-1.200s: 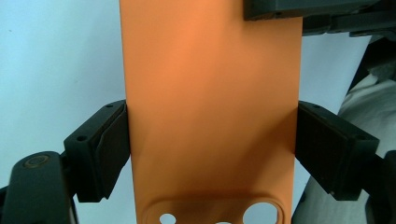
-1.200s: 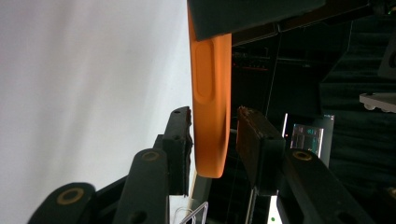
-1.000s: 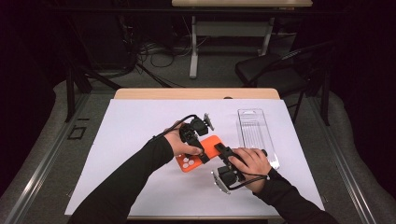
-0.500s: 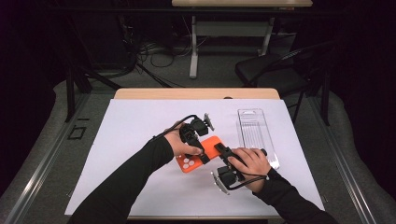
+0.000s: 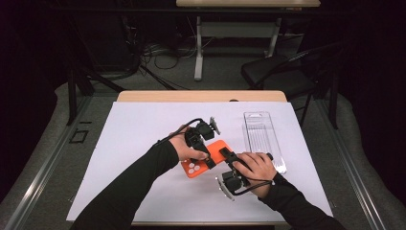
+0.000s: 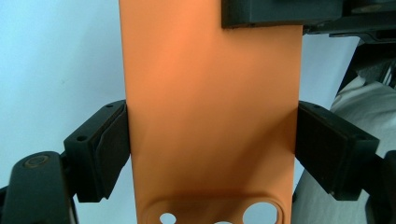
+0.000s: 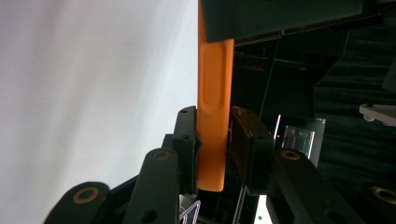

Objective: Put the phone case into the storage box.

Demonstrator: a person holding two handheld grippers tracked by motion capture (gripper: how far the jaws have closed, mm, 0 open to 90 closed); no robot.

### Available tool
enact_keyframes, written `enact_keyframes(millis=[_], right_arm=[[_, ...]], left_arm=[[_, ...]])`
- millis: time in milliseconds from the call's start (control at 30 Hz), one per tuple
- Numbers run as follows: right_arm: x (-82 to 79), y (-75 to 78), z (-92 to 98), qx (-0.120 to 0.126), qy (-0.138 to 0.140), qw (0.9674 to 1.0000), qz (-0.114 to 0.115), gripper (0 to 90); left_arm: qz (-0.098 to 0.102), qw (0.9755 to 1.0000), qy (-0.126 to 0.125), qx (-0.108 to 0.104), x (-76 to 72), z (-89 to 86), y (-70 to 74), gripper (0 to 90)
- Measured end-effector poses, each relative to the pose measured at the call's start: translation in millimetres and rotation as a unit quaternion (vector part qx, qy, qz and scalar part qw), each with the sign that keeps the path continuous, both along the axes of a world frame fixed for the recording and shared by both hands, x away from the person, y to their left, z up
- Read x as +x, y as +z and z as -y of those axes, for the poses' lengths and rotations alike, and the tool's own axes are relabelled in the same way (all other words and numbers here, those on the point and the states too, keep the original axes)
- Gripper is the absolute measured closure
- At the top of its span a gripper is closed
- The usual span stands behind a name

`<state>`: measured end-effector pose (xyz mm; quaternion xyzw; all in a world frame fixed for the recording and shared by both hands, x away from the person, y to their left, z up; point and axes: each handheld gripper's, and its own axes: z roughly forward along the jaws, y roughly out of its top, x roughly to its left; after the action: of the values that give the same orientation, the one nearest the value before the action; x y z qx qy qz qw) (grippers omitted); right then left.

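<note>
An orange phone case (image 5: 207,158) sits just above the white sheet (image 5: 143,139) covering the tabletop, near the middle and toward its near edge. The left gripper (image 6: 212,154) clamps the case across its width, jaws pressed on both long sides. The right gripper (image 7: 214,149) has its jaws around the case's thin edge; they have just been closing. A clear plastic tray (image 5: 263,139) lies toward the right edge.

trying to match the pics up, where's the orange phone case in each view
High view: orange phone case lies mid-table between both hands.
Left gripper view: fills the centre, gripped across its width.
Right gripper view: edge-on, upright between the jaws.
Shared landmark: white table cover.
</note>
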<state>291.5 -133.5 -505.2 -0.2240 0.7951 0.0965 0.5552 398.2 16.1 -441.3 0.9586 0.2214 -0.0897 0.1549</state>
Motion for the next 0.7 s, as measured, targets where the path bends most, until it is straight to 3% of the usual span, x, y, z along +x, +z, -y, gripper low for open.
enact_keyframes(millis=[700], right_arm=[[-1.4,-3.8,-0.4,-0.006,-0.001,0.9999,0.010,76.1]], left_arm=[[-0.010,1.0000,0.002,-0.001,1.1,-0.5,-3.2,16.1]])
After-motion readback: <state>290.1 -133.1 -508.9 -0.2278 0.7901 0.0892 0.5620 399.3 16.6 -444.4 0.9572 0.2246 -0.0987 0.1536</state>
